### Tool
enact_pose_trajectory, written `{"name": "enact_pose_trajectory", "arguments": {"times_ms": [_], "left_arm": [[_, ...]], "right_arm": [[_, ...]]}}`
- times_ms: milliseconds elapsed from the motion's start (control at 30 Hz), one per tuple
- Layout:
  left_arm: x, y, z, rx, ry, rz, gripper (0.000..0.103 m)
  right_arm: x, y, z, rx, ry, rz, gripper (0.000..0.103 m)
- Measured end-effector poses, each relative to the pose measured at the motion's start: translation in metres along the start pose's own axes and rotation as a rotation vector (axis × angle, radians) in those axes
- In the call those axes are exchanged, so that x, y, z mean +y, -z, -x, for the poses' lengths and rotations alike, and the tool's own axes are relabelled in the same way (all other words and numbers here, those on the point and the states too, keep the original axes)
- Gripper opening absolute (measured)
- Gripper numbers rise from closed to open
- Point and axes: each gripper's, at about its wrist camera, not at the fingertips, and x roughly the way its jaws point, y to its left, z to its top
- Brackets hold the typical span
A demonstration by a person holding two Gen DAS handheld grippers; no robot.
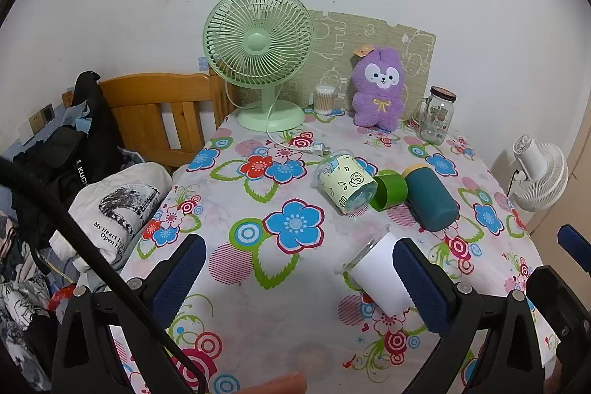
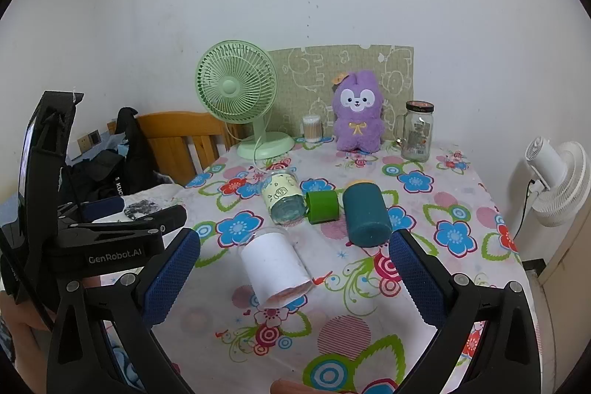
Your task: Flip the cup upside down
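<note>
Several cups lie on their sides on the flowered tablecloth (image 1: 258, 301). A glass cup with a white sleeve (image 1: 380, 270) (image 2: 275, 268) lies nearest. Behind it lie a glass cup with a pale green cartoon sleeve (image 1: 345, 181) (image 2: 284, 196), a small green cup (image 1: 388, 191) (image 2: 323, 206) and a dark teal cup (image 1: 430, 200) (image 2: 365, 215). My left gripper (image 1: 299, 276) is open and empty; the white cup lies beside its right finger. My right gripper (image 2: 293, 272) is open and empty, with the white cup lying between its fingers on the table.
At the back stand a green desk fan (image 1: 258, 58), a cotton-swab jar (image 1: 324, 99), a purple plush toy (image 1: 380, 91) and a glass mug-jar (image 1: 437, 115). A wooden bed frame (image 1: 159, 113) with clothes is left; a white fan (image 1: 539, 172) stands right, off the table.
</note>
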Motion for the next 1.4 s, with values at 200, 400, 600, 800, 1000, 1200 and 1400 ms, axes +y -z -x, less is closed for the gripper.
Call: {"name": "enact_pose_trajectory", "arguments": {"times_ms": [200,400,600,800,1000,1200,1400], "left_arm": [[-0.0016,-0.0003,-0.0018,0.002,0.001,-0.001,0.102],[-0.0028,0.0001,-0.0017,0.002,0.001,-0.001,0.102],[-0.0013,0.0003,-0.0018,0.003,0.003,0.000,0.102],[-0.0011,0.0001,-0.0020,0.004,0.003,0.000,0.102],[-0.0046,0.0010,-0.0014,0.005,0.004,0.000,0.102],[-0.0029,0.0007,-0.0014,0.007,0.005,0.000,0.102],[-0.0053,0.0058,-0.0017,0.008,0.005,0.000,0.102]], "right_arm": [[-0.0018,-0.0011,-0.0003,0.001,-0.001,0.001,0.103],[-0.0020,-0.0007,-0.0001,0.004,-0.008,0.007,0.103],[-0.0015,-0.0013,-0.0005,0.007,-0.010,0.010,0.103],[-0.0006,-0.0023,-0.0025,0.014,-0.014,0.008,0.103],[-0.0016,-0.0018,-0.0036,0.018,-0.020,0.004,0.103],[-0.0010,-0.0006,-0.0050,0.024,-0.023,0.001,0.103],[-0.0001,-0.0003,-0.0060,0.028,-0.027,0.001,0.103]]}}
